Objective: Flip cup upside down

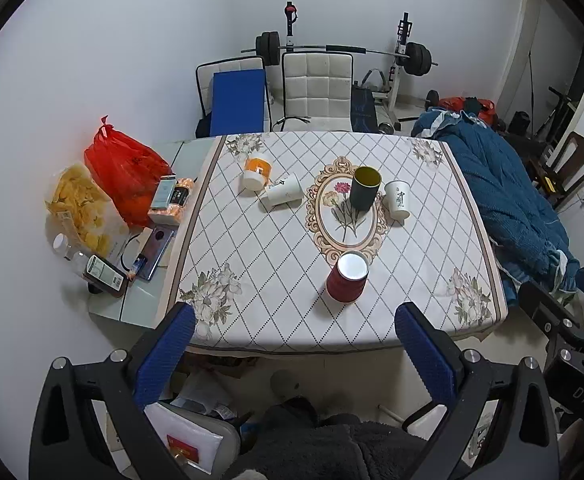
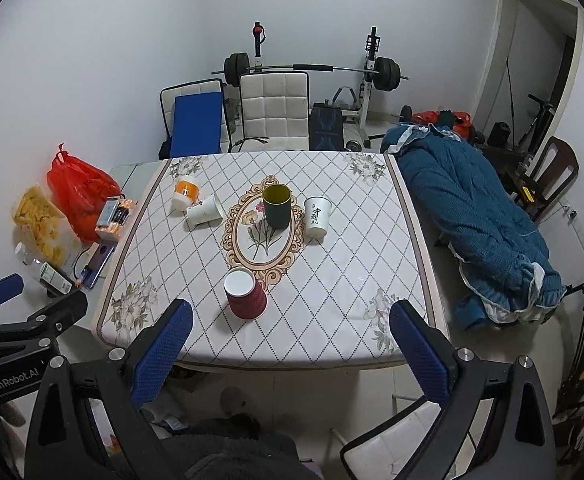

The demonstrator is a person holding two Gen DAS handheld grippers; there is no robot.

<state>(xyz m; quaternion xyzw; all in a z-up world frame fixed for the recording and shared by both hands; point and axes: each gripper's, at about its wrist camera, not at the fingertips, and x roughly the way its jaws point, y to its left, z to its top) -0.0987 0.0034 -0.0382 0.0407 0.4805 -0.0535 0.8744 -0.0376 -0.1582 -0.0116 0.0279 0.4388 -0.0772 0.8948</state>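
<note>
From the left wrist, the left hand-held gripper (image 1: 295, 354) gapes wide and empty before the tabletop (image 1: 419, 280); the red ribbed paper cup (image 1: 347, 277) stands rim-down just ahead, between its fingers.

From the right wrist, the right hand-held gripper (image 2: 290, 350) is equally wide and empty, with that cup (image 2: 247, 293) ahead, slightly left.

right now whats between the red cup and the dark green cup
Only bare tablecloth: the oval flower medallion printed on it lies between the red cup and the dark green cup. Both wrist views show it.
</note>
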